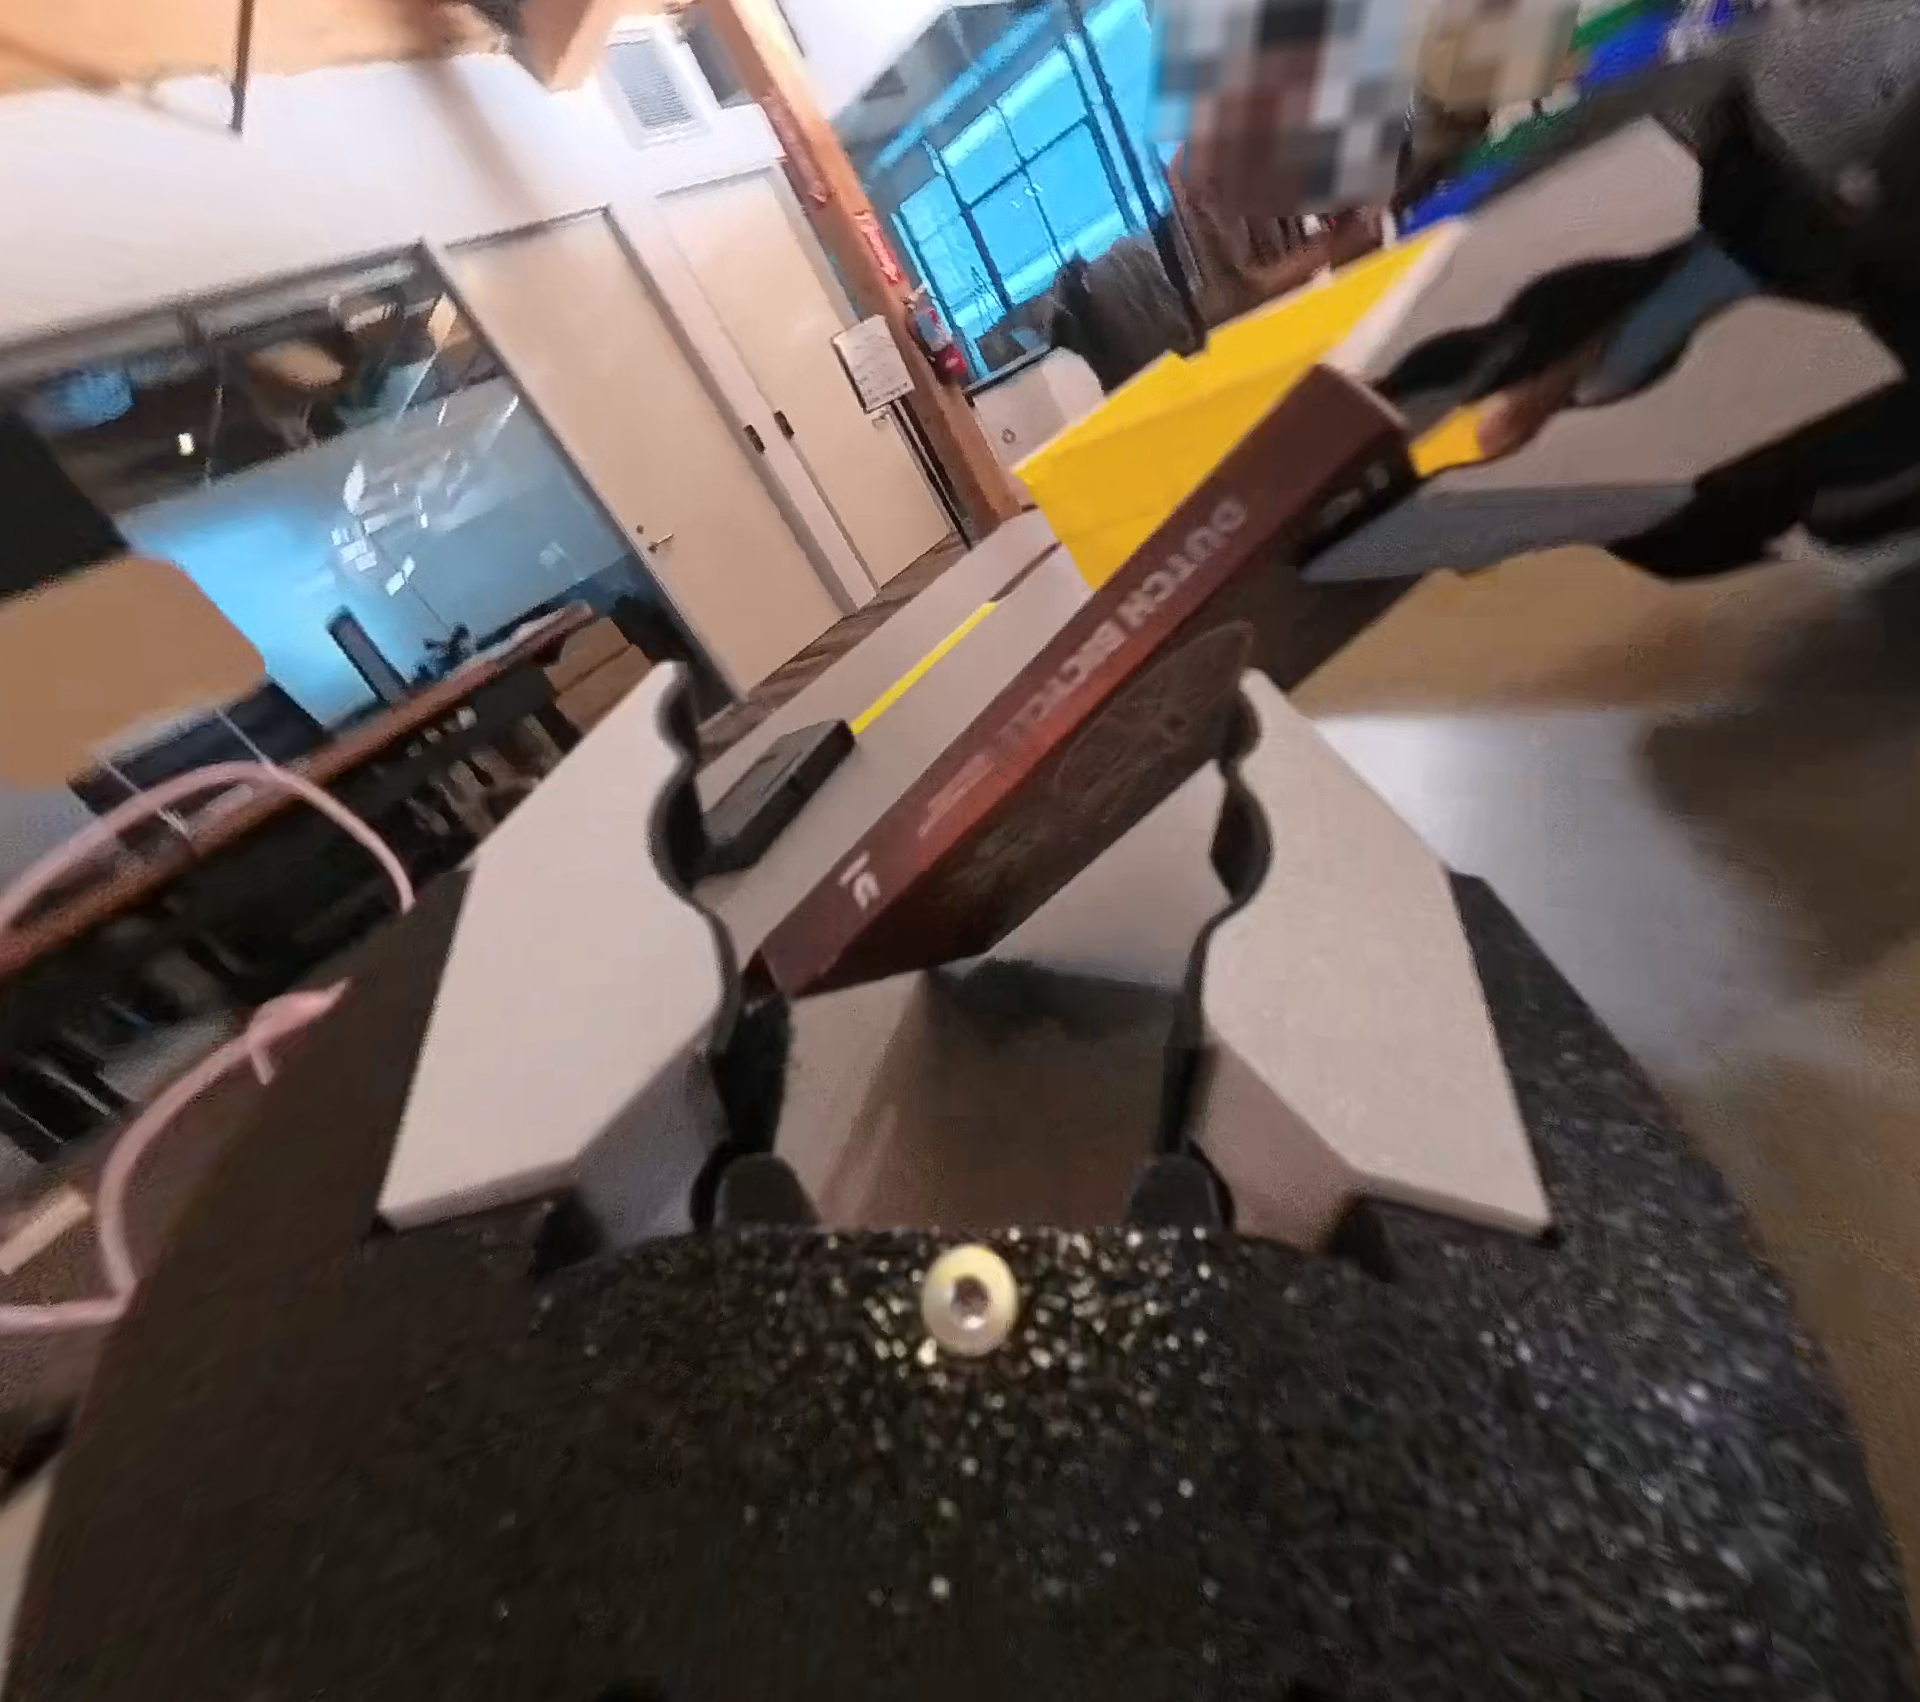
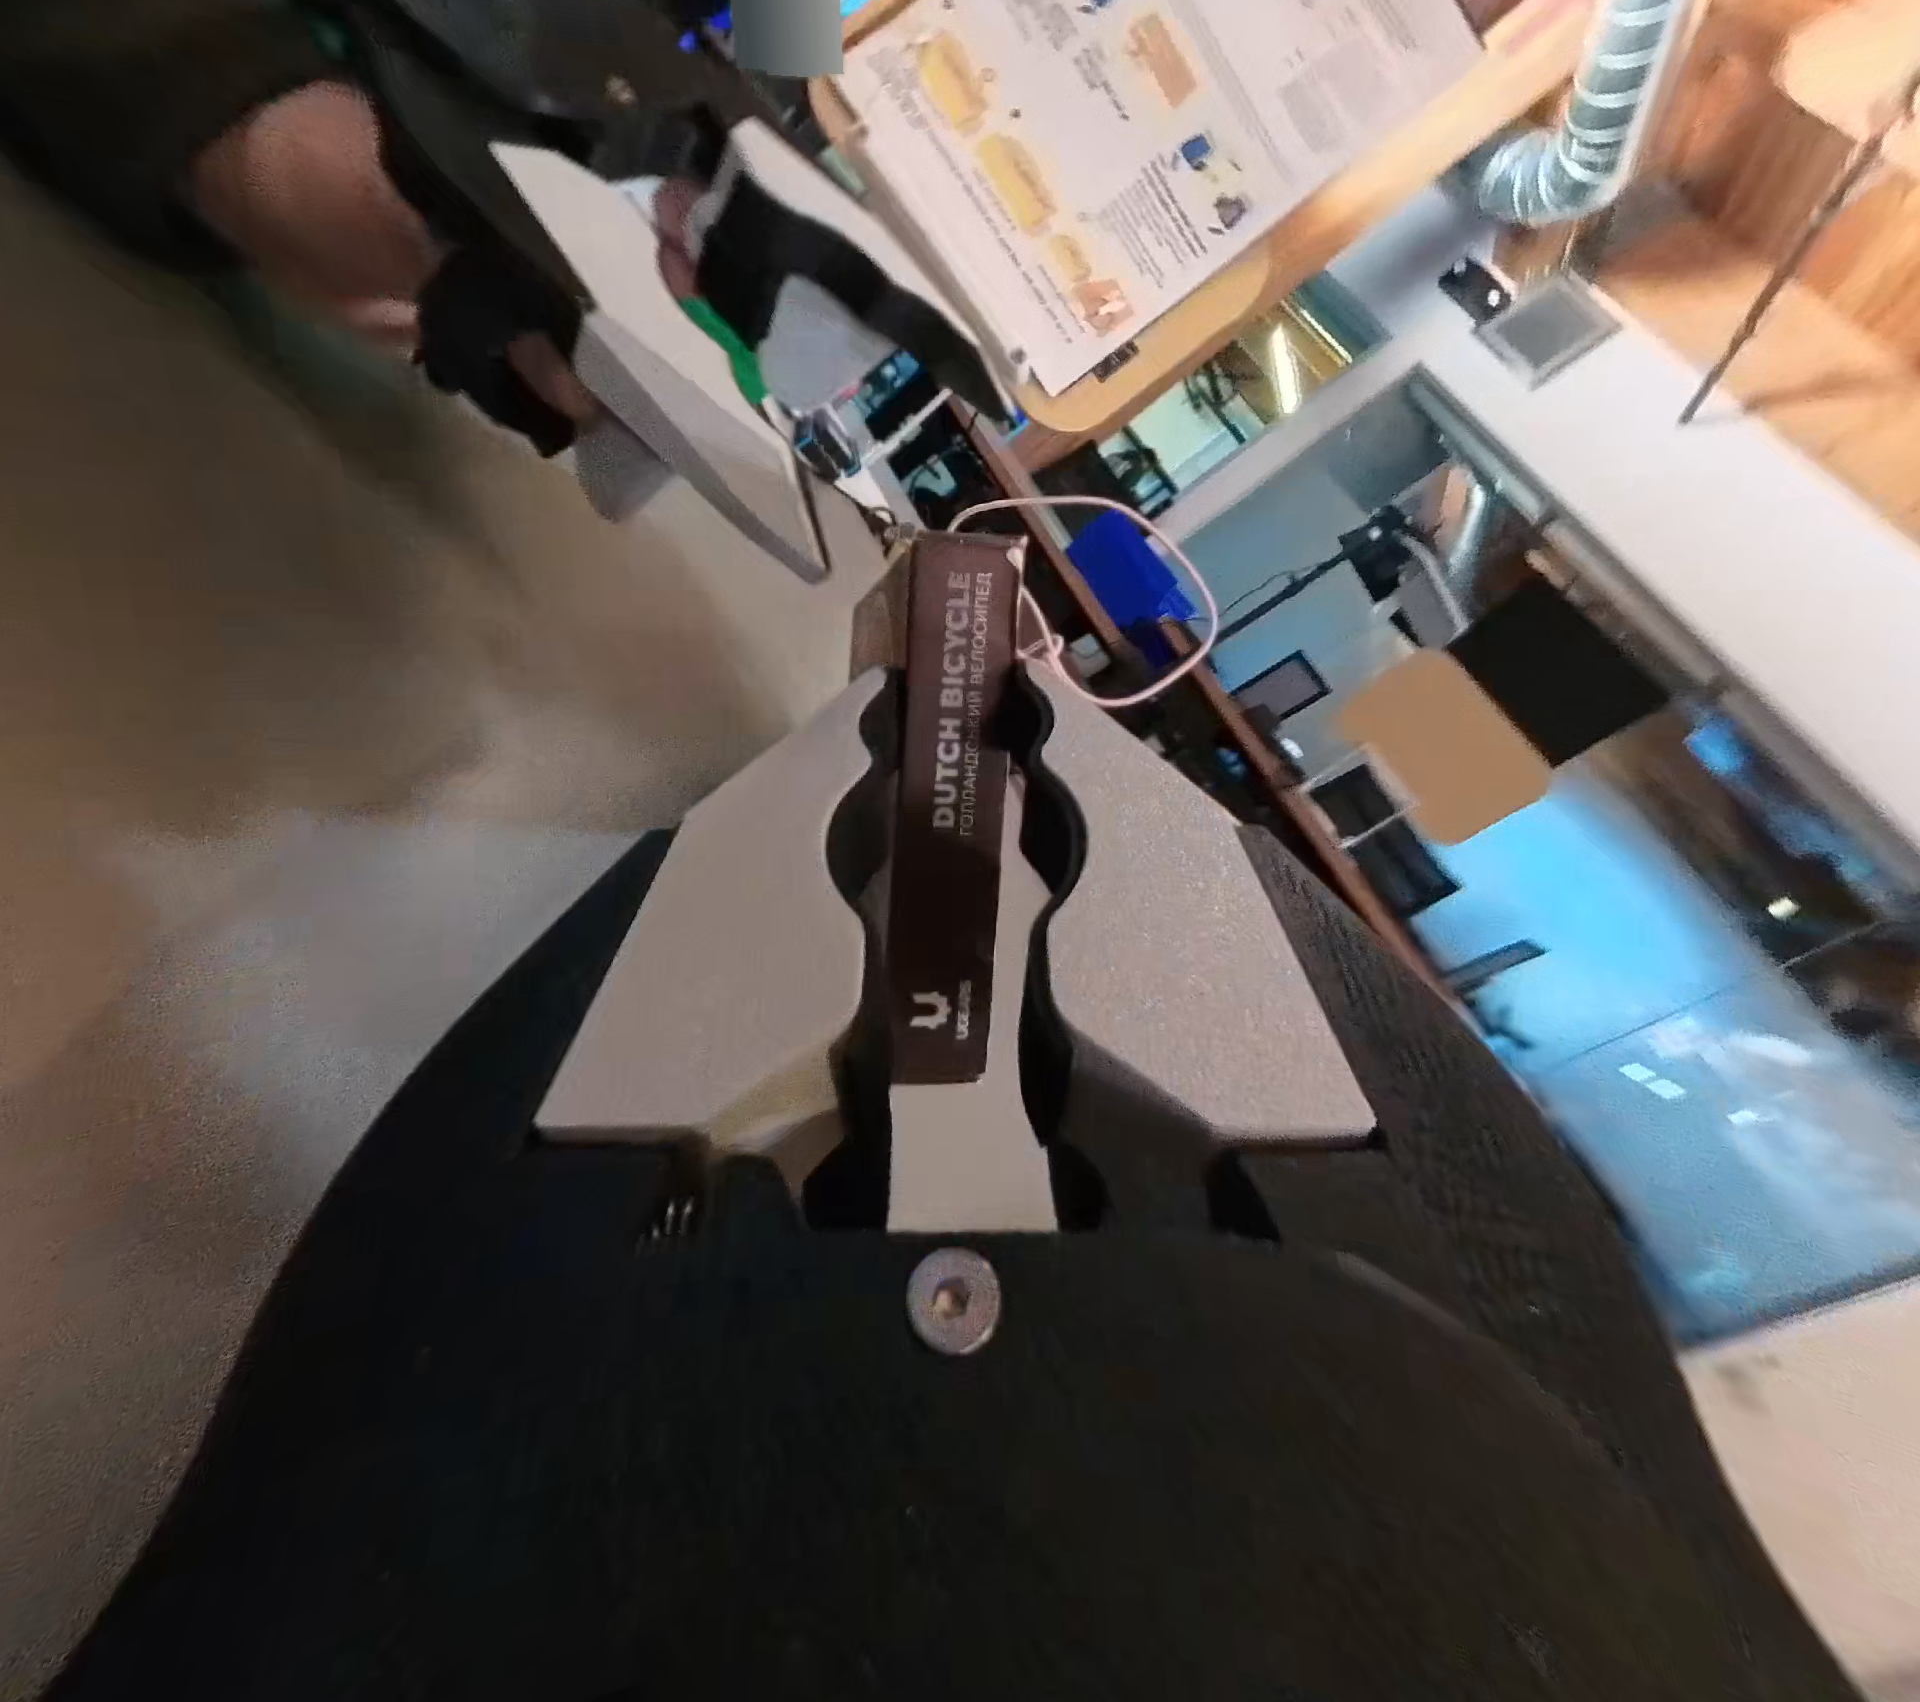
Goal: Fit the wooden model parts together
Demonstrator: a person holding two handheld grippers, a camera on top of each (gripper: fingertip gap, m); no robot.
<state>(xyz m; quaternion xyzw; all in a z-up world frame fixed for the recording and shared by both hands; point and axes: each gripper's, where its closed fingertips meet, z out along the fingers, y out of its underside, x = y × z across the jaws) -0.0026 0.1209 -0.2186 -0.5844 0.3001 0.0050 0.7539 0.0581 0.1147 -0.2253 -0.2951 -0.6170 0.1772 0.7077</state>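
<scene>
A flat brown cardboard box with white print is held up in the air. My right gripper is shut on its narrow side, gripping it edge-on. It also shows in the left wrist view, at the box's far end. My left gripper stands wide open with the box's near end between its fingers. I cannot tell whether either finger touches the box. The left gripper shows in the right wrist view, held by a gloved hand. No loose wooden parts show.
A thin string with a tan tag hangs from the box end. A printed instruction sheet on a clipboard stands behind. A grey table carries a small black object and a yellow piece.
</scene>
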